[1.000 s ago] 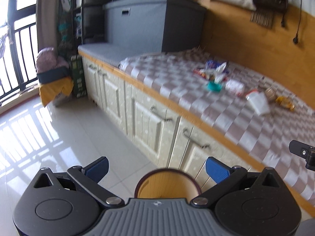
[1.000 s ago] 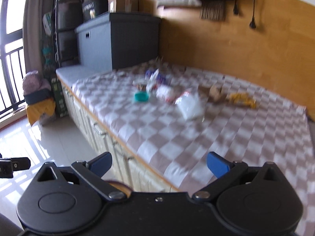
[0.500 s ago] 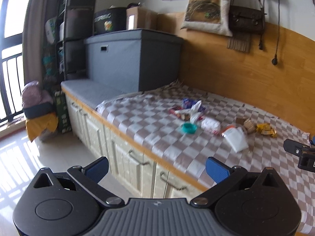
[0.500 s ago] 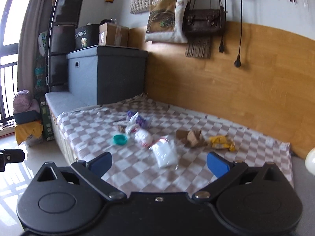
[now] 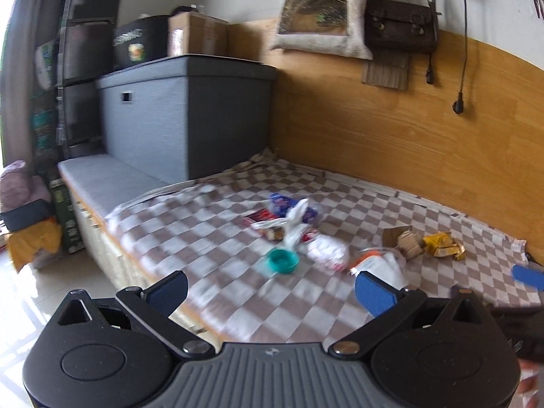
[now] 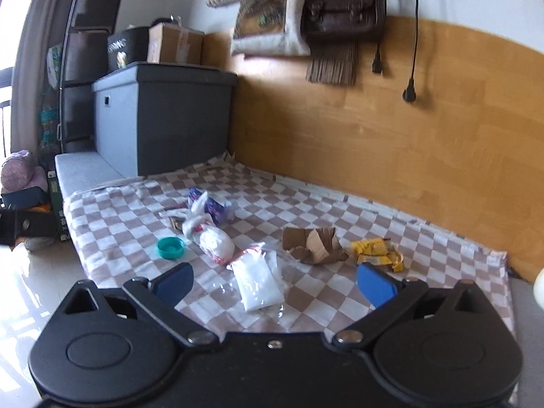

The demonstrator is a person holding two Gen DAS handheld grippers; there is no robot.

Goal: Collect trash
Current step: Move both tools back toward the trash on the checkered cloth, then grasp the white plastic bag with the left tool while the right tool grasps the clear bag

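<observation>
Trash lies on a brown-and-white checkered cloth (image 6: 142, 217): a teal lid (image 6: 170, 247), a knotted white bag (image 6: 216, 243), a blue wrapper (image 6: 214, 207), a clear plastic bag (image 6: 258, 280), torn brown cardboard (image 6: 314, 244) and a yellow wrapper (image 6: 377, 255). The left wrist view shows the same lid (image 5: 282, 261), cardboard (image 5: 404, 239) and yellow wrapper (image 5: 442, 244). My left gripper (image 5: 270, 292) is open and empty, short of the lid. My right gripper (image 6: 273, 285) is open and empty, just before the clear bag.
A grey storage box (image 6: 163, 119) stands at the cloth's far left end on a grey cushion (image 5: 102, 180). A wooden wall panel (image 6: 391, 136) backs the bench; bags (image 6: 343, 17) and cords hang above. White tiled floor (image 5: 51, 289) lies left of the bench.
Both grippers have risen from near the floor and moved in towards the bench, so the trash looks larger and closer. Both stayed open and empty.
</observation>
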